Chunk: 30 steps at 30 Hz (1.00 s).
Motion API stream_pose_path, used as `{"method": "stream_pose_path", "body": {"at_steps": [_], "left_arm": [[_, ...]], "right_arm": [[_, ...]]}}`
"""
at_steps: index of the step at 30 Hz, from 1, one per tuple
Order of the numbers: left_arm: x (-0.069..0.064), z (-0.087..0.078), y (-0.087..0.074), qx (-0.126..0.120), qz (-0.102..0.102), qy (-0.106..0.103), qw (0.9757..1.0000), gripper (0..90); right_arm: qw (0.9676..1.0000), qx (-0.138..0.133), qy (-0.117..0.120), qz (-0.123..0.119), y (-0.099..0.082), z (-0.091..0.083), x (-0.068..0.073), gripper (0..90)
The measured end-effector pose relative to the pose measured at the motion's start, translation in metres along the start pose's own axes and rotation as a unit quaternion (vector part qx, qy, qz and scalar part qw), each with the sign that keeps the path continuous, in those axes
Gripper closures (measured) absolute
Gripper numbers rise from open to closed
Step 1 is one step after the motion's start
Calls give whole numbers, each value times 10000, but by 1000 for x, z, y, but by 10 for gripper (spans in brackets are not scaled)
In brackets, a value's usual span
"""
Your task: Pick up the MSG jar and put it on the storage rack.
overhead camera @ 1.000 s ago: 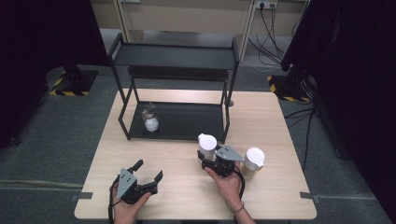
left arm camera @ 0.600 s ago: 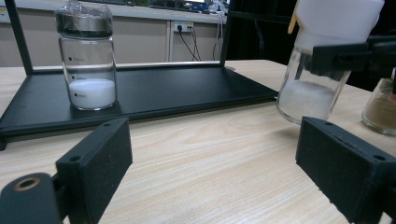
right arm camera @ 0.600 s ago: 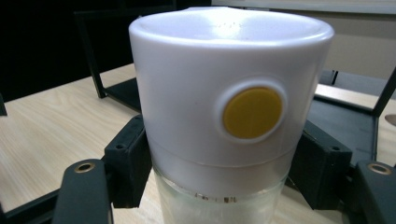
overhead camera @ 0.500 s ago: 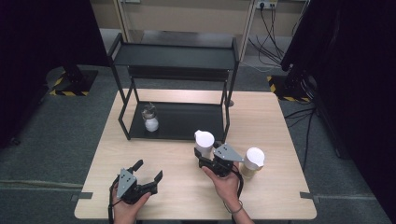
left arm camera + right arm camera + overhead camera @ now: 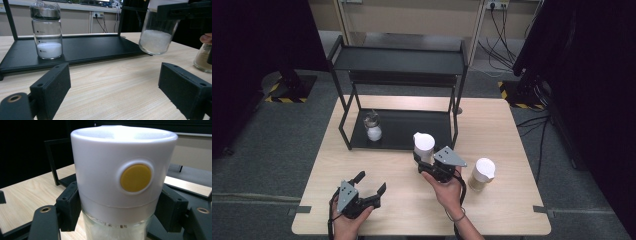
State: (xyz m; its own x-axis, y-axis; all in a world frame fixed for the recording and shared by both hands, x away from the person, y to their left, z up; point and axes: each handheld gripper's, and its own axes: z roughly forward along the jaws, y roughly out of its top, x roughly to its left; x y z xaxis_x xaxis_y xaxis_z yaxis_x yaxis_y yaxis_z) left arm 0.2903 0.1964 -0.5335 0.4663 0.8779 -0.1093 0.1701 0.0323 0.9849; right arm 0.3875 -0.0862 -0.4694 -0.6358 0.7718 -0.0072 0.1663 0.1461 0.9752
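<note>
High view first: grey carpet all round, dark curtains at both sides, and a pale wooden counter [image 5: 492, 125] with bare wood along its front and right edges. Black two-tier shelf rack [image 5: 399, 62] stands at the back left, a small jar with a clear lid [image 5: 373, 126] on its lower tray. Right hand-held gripper [image 5: 428, 161] is clenched on the white-capped jar [image 5: 424, 145], lifted just off the counter at the tray's front right corner. Second white-capped jar [image 5: 482, 174] stands just right of it. Left hand-held gripper [image 5: 371, 182], jaws spread and holding nothing, sits near the front left edge.
</note>
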Motion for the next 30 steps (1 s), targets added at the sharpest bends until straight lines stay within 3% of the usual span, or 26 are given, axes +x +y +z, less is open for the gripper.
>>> {"method": "stream_pose_path", "body": {"at_steps": [30], "left_arm": [[1,0,0,8,-23,-34,10000,104]], "right_arm": [[9999,43,-98,113,22,50,-5,307]]}}
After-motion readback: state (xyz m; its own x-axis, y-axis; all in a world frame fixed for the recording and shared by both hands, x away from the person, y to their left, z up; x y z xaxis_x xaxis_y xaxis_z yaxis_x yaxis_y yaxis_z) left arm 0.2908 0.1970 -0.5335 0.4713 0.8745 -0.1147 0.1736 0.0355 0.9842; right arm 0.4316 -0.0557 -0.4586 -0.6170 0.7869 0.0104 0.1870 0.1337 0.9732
